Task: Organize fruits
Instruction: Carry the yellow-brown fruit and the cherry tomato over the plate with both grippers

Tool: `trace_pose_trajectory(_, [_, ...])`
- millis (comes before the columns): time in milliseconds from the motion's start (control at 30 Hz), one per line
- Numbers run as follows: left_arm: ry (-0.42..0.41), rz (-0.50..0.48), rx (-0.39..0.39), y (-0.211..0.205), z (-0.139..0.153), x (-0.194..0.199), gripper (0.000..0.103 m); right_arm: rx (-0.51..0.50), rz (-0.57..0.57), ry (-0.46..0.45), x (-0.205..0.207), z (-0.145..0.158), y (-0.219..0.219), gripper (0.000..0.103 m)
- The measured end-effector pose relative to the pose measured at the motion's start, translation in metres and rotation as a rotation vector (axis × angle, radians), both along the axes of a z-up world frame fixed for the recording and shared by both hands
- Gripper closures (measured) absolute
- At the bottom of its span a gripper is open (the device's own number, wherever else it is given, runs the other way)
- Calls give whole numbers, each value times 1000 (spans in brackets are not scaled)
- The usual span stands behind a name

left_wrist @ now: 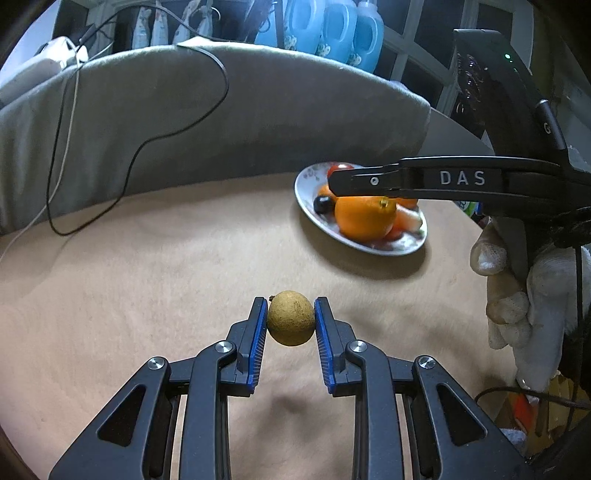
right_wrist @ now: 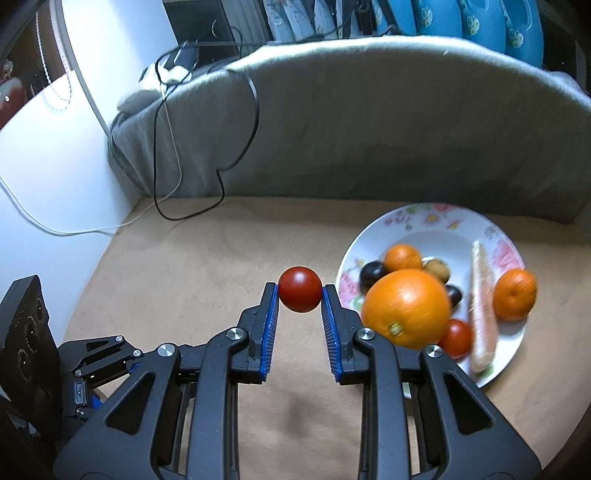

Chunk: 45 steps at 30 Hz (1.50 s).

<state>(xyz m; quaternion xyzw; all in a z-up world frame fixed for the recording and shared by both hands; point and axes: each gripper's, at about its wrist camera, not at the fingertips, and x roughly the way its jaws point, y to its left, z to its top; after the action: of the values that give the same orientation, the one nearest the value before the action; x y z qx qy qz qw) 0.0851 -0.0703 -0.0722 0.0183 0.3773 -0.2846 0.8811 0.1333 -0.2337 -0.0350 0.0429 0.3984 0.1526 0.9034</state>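
Observation:
My left gripper [left_wrist: 290,308] is shut on a small tan longan [left_wrist: 290,323], held above the beige cloth [left_wrist: 147,277]. My right gripper [right_wrist: 300,293] is shut on a red cherry tomato [right_wrist: 300,289], left of the floral plate [right_wrist: 424,225]. The plate holds a big orange [right_wrist: 406,308], two small tangerines [right_wrist: 515,293], dark grapes [right_wrist: 371,273], a second tomato [right_wrist: 458,338], a pale carrot piece [right_wrist: 482,310] and a tan longan [right_wrist: 437,268]. In the left wrist view the right gripper's side [left_wrist: 436,179] hangs over the plate [left_wrist: 306,177].
A grey cushion [left_wrist: 258,110] with a black cable [left_wrist: 177,129] and a white cable [right_wrist: 74,230] borders the cloth at the back. Blue detergent bottles [left_wrist: 332,29] stand behind it. A white wall panel [right_wrist: 48,166] is at the left. A gloved hand [left_wrist: 517,288] holds the right gripper.

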Motion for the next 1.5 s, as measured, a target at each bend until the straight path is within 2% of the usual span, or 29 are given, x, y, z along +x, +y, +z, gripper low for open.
trace_pose_trajectory(433, [-45, -17, -36, -36, 19, 12, 79, -19, 0, -33, 12, 21, -40, 78])
trace_pose_trajectory(733, [-61, -53, -61, -64, 27, 21, 79, -7, 8, -3, 31, 24, -62, 78])
trace_pose_trajectory(1067, [-77, -64, -61, -84, 34, 37, 79, 32, -15, 54, 53, 16, -90, 78])
trace_pose_trajectory(1500, [-16, -14, -80, -85, 22, 83, 79, 60, -29, 131, 76, -8, -102, 78])
